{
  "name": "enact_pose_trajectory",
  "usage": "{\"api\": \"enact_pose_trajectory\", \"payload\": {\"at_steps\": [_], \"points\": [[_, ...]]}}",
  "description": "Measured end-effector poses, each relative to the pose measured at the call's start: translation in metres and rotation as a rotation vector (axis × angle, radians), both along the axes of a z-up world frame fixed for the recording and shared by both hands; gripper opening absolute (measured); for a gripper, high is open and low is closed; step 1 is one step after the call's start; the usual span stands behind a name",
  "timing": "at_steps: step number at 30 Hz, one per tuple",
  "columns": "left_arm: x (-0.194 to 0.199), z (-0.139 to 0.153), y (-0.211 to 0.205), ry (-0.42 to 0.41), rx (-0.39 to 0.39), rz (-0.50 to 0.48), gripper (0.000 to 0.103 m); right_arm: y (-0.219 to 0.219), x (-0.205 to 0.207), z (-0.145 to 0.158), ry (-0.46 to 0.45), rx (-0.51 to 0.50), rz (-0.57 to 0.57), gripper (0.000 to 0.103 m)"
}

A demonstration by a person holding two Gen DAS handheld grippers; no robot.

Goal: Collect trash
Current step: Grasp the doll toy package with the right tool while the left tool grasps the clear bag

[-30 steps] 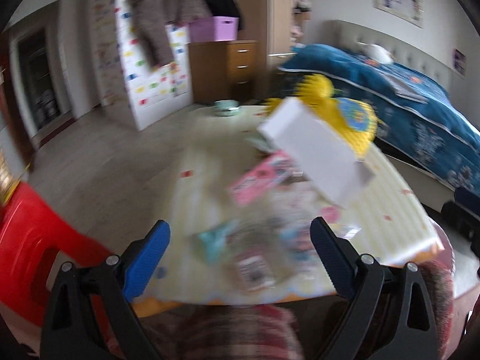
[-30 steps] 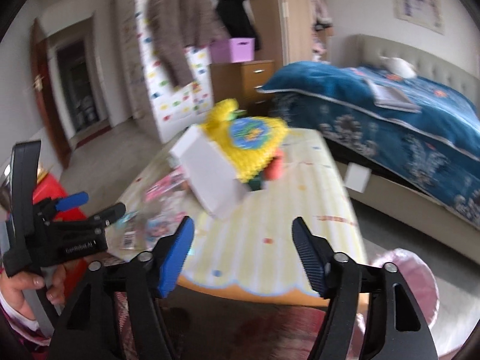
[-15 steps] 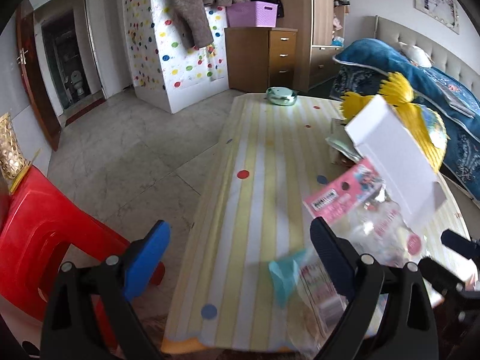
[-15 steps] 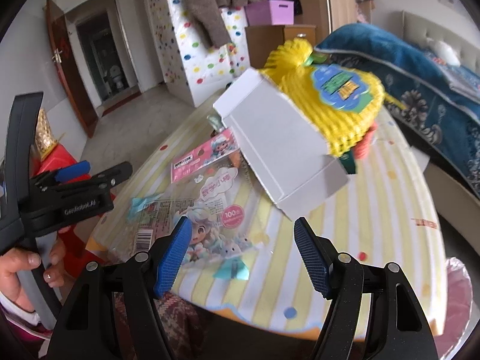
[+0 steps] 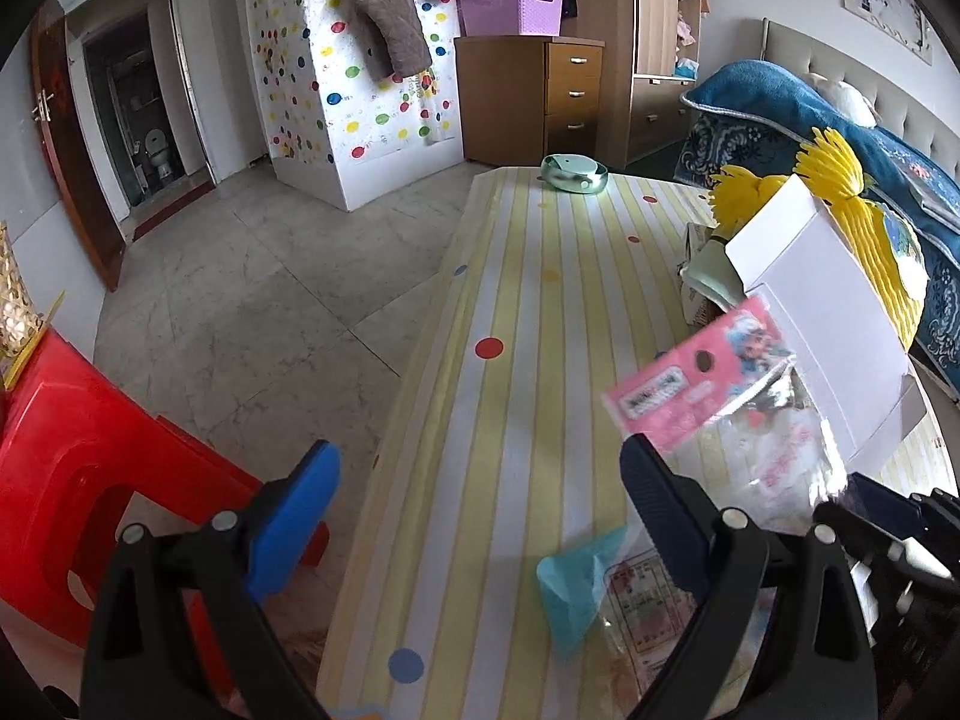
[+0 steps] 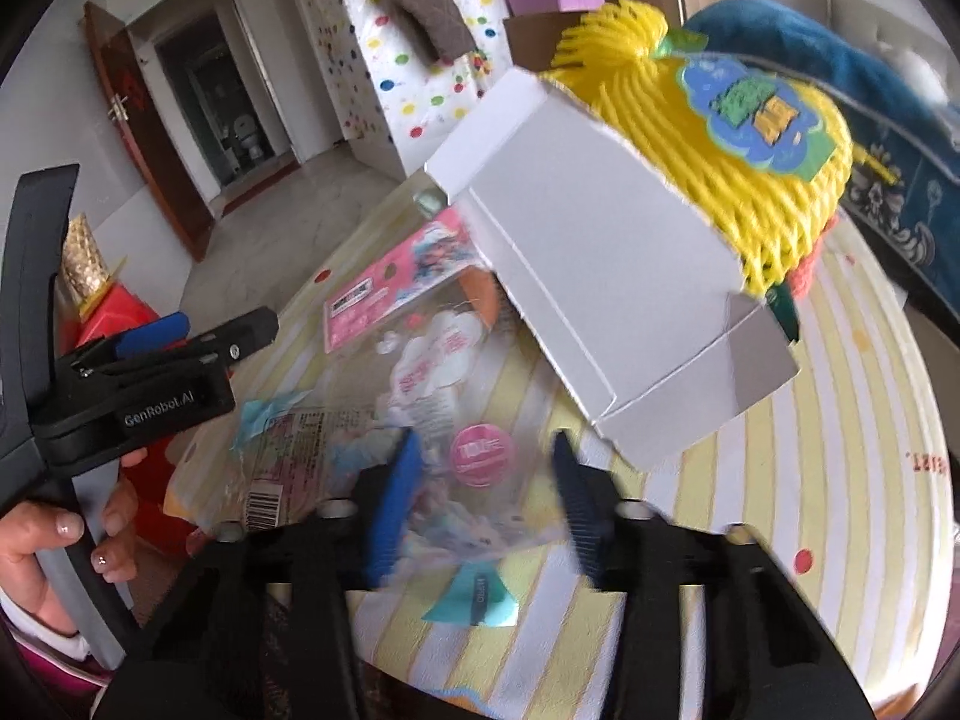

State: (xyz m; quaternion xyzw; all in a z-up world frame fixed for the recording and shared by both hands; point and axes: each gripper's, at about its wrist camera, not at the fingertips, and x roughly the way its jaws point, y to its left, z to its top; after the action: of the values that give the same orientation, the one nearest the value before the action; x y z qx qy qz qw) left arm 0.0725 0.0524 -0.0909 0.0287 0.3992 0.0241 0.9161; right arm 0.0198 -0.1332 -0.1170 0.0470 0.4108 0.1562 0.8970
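Note:
A clear plastic toy package with a pink header card lies near the front of the striped table. My right gripper hangs over the package's near edge. Its jaws are closing with the crinkled plastic between them, and the pads are still apart from it. A white cardboard box leans over the package, with a yellow foam net behind it. In the left wrist view my left gripper stands open over the table's left front edge, with the package to its right. A teal wrapper scrap lies close by.
A red plastic stool stands on the floor left of the table. A green round dish sits at the table's far end. A bed with a blue cover runs along the right side. A person's hand holds the left gripper.
The right gripper's jaws have narrowed around the near edge of the clear package. The left gripper swung left a second ago and has since hardly moved.

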Motion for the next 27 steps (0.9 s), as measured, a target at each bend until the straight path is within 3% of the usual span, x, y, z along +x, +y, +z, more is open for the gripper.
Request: {"api": "enact_pose_trajectory", "payload": {"at_steps": [1,3,7,9,11,12,13,16,21,27], "points": [[0.001,0.001,0.000,-0.002,0.000,0.000,0.092,-0.001,-0.002,0.003,-0.014,-0.002,-0.007,0.008],[-0.002,0.005,0.000,-0.010,0.000,-0.002,0.092,-0.005,-0.003,0.009,-0.042,0.006,-0.008,0.000],[-0.006,0.010,0.001,-0.019,-0.006,-0.001,0.092,-0.013,-0.011,0.026,-0.103,0.001,-0.014,0.000],[-0.010,0.013,0.001,-0.025,-0.009,0.002,0.092,-0.016,-0.015,0.031,-0.101,-0.001,-0.018,0.007],[-0.014,0.016,0.003,-0.031,-0.007,0.008,0.092,-0.016,-0.017,0.031,-0.089,0.007,-0.003,0.024],[-0.014,0.016,0.004,-0.031,-0.007,0.011,0.092,-0.015,-0.020,0.029,-0.084,0.005,0.008,0.046],[-0.015,0.016,0.006,-0.031,-0.006,0.017,0.092,-0.012,-0.023,0.028,-0.082,-0.003,0.025,0.058],[-0.018,0.016,0.012,-0.033,-0.008,0.030,0.092,0.000,-0.027,0.024,-0.090,-0.053,0.077,0.072],[-0.019,0.015,0.020,-0.034,-0.019,0.042,0.092,0.024,-0.027,0.020,-0.106,-0.133,0.141,0.084],[-0.013,0.005,0.030,-0.015,-0.035,0.054,0.092,0.038,-0.017,0.002,-0.039,-0.188,0.157,0.084]]}}
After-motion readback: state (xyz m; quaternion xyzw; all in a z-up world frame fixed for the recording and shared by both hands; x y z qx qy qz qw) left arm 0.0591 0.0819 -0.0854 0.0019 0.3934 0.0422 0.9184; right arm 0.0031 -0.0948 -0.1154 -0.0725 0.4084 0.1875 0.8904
